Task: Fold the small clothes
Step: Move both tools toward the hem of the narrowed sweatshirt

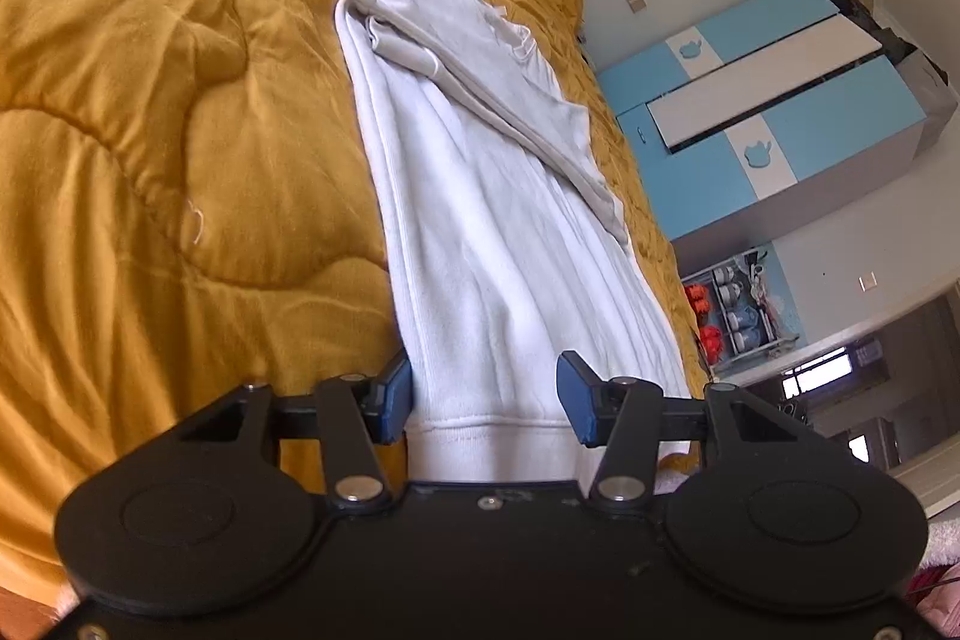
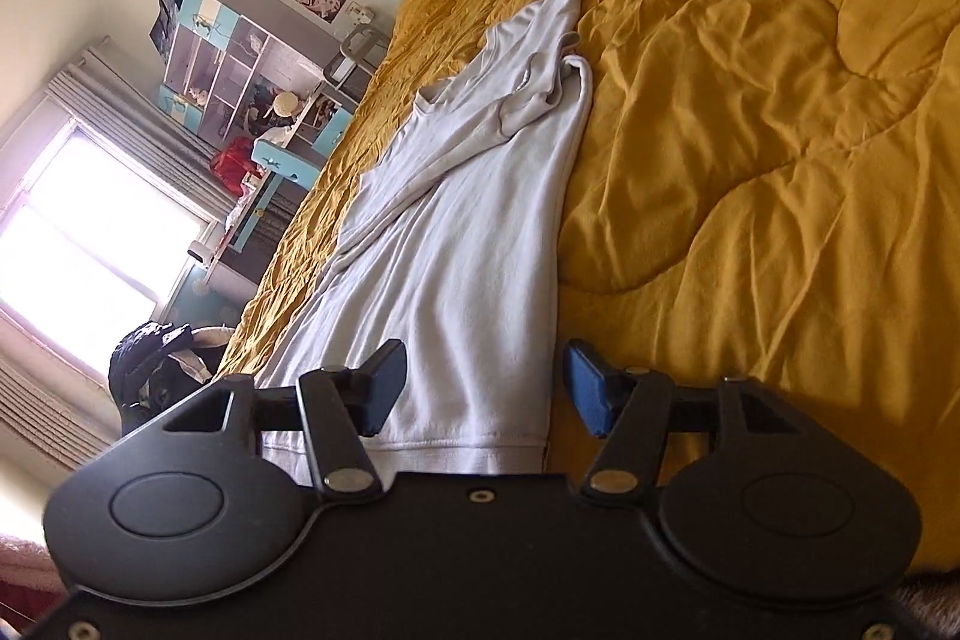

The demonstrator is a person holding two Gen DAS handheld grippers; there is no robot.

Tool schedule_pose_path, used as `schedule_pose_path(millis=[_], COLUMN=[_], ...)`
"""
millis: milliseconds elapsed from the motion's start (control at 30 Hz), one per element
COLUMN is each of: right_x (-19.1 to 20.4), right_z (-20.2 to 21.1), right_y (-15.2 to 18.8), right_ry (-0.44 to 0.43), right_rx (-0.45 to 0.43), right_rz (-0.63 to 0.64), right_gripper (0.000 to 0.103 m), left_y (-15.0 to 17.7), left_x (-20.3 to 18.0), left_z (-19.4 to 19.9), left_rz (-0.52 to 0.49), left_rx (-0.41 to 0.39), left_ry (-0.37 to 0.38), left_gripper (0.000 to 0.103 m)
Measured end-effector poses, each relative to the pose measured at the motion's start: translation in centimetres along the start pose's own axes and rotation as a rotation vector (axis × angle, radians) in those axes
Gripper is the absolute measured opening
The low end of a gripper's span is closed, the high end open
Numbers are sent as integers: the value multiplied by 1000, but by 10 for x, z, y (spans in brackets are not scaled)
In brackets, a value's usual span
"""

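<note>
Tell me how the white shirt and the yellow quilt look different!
The white shirt is small and narrow; the yellow quilt is big and covers the whole bed. The shirt is folded lengthwise, with a sleeve laid across it; the quilt is spread out, puffy and stitched in curvy lines. The shirt lies on top of the quilt. Both are wrinkled cloth.
</note>
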State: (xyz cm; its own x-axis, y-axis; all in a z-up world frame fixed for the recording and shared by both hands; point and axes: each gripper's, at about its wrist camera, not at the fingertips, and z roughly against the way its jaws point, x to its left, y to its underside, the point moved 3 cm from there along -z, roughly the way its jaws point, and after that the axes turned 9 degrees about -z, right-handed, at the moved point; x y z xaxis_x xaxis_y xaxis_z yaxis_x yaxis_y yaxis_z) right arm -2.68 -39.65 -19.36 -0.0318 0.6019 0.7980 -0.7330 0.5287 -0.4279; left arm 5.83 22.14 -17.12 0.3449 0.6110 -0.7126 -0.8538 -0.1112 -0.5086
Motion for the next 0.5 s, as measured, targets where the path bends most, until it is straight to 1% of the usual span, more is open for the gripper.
schedule_pose_path(millis=[100,167,300,400,433,467,500], right_x=[-2,-6,-12,-14,-13,-13,-13], right_z=[-2,0,3,3,2,1,0], right_y=[4,7,13,21,23,25,27], right_ry=[-29,-55,-94,-117,-115,-111,-110], right_rx=[32,50,72,108,117,121,121], right_rz=[-16,-36,-76,-89,-90,-90,-91], right_gripper=[60,60,60,60,60,60,60], left_y=[-2,-3,-4,-1,-1,-1,0], left_x=[3,5,8,6,5,4,3], left_z=[-3,-3,-5,0,1,0,-1], left_rz=[12,19,22,18,9,1,0], left_rx=[10,13,20,14,14,15,20], left_ry=[24,50,77,89,85,77,74], left_gripper=[55,56,56,54,54,51,51])
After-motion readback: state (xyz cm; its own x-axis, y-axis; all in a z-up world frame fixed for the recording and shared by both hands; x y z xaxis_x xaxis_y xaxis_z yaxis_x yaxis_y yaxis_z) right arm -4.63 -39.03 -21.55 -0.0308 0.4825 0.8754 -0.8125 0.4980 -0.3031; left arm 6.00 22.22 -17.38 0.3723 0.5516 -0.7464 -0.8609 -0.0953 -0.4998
